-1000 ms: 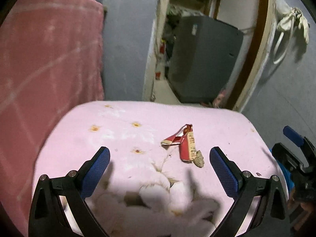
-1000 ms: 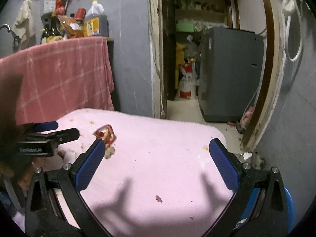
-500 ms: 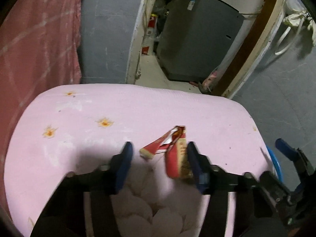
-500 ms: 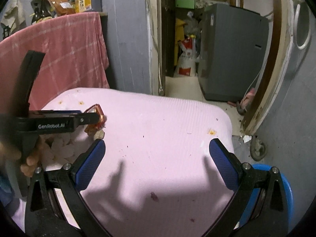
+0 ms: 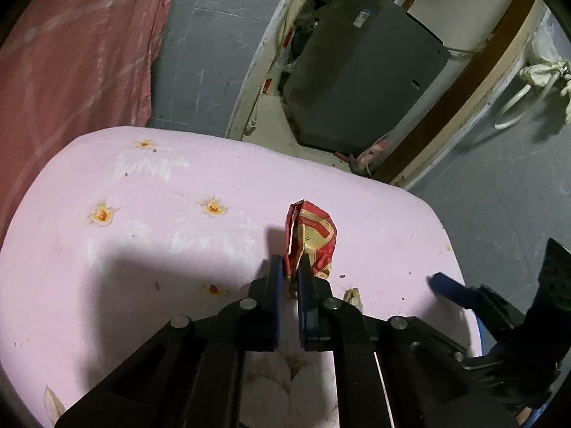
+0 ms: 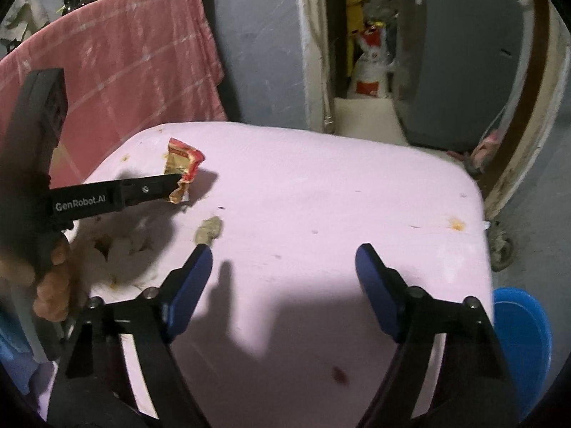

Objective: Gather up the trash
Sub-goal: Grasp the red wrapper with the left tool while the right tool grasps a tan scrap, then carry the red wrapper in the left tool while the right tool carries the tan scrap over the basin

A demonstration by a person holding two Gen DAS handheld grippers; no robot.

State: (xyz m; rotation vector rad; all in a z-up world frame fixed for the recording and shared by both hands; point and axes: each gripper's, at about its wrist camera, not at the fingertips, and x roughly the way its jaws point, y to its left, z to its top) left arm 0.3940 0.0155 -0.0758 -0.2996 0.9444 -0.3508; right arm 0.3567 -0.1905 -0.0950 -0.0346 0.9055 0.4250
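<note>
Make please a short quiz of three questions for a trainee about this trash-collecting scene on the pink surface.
1. True or false: the left gripper is shut on the red wrapper.
2. What lies nearest the right gripper? A) grey-brown scrap B) a bottle C) a spoon
3. Fill in: past the pink surface, low on the right, shows part of a ____ container.

Key: 1 true. 2 A; its jaws are closing with nothing between them. 3 blue.
</note>
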